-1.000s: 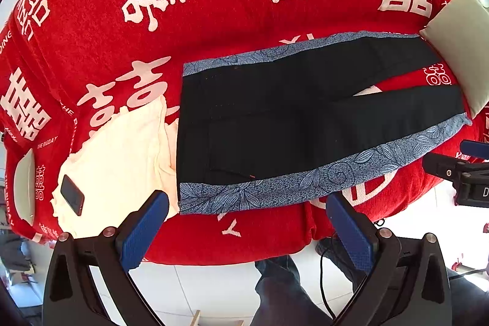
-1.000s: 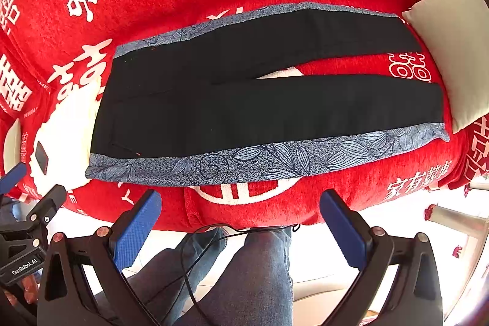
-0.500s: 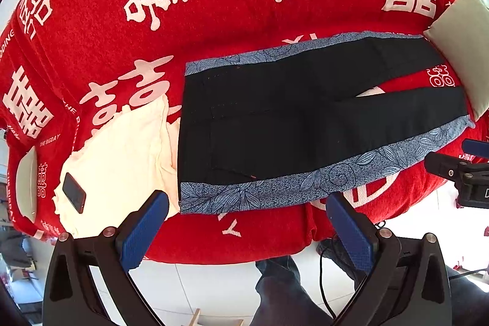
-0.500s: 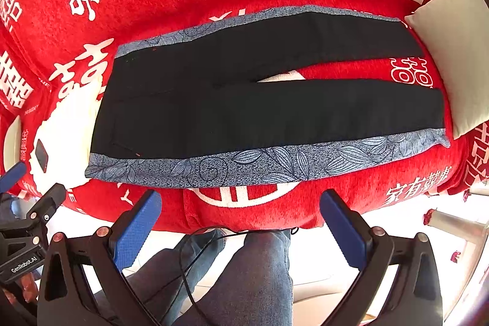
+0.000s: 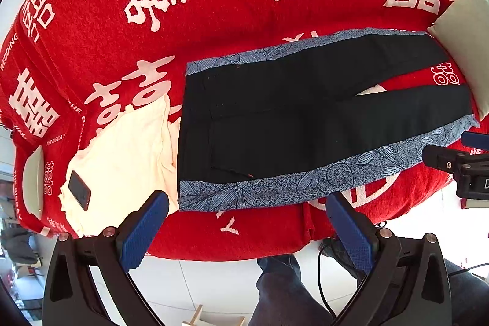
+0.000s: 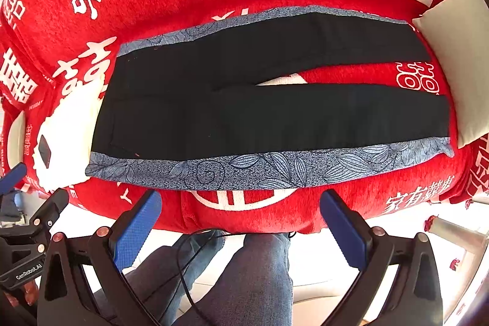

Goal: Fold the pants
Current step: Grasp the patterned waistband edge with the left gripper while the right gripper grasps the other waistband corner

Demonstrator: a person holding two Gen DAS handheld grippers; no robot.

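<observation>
while both claws hang spread, the pants (image 5: 305,124) lie flat just beyond them.

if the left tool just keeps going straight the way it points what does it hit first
Probably the near patterned side band of the pants, close to the waist end. The left tool is open and aimed at that edge, with only the red blanket hanging below it. Depth is unclear, so it might brush the blanket first.

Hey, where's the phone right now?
The phone lies at the left of both views on the cream cloth, just beyond the waistband end of the pants.
</observation>
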